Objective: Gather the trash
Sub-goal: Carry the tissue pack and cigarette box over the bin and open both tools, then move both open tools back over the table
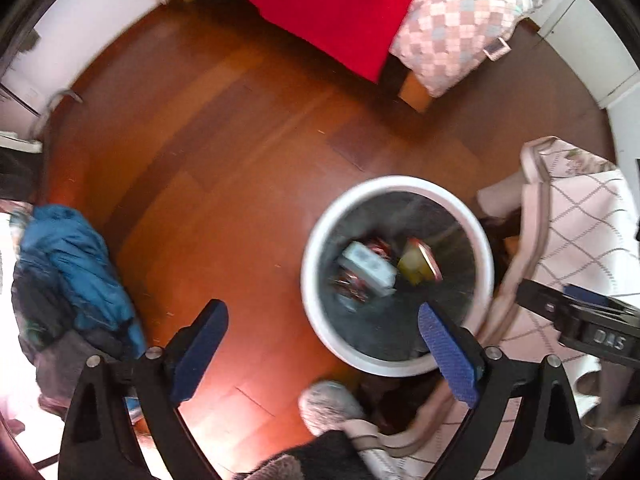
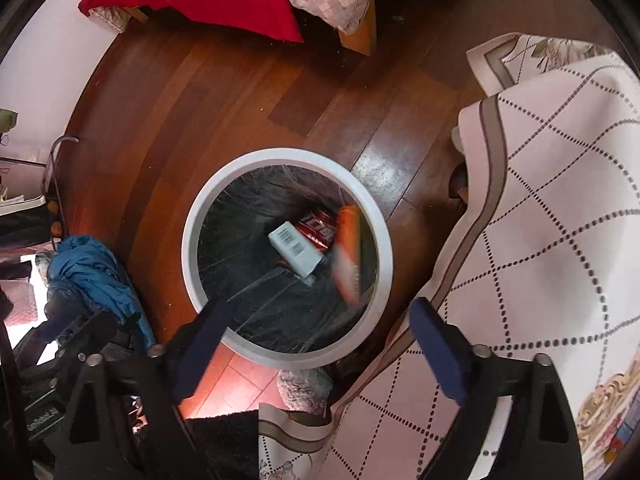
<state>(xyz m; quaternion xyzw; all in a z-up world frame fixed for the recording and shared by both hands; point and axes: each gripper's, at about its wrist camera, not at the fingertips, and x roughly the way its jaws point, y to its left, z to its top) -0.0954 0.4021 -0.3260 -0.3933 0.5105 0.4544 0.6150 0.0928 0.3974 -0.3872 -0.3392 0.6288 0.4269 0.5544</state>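
Observation:
A white round trash bin (image 1: 400, 186) with a dark liner stands on the wooden floor; it also shows in the right wrist view (image 2: 288, 158). Inside lie a white box (image 2: 296, 250), a red wrapper (image 2: 318, 228) and a yellow packet (image 1: 414, 264). A blurred orange packet (image 2: 348, 252) is in the air inside the bin's mouth. My right gripper (image 2: 320, 320) is open and empty above the bin's near rim. My left gripper (image 1: 324, 322) is open and empty, above the floor at the bin's left.
A white patterned rug (image 2: 552, 208) lies right of the bin, its edge folded. A bed with a red blanket (image 1: 328, 4) and checked quilt (image 1: 452, 20) stands behind. Blue clothes (image 1: 76, 264) are heaped at the left. A grey slipper (image 1: 328, 404) lies near the bin.

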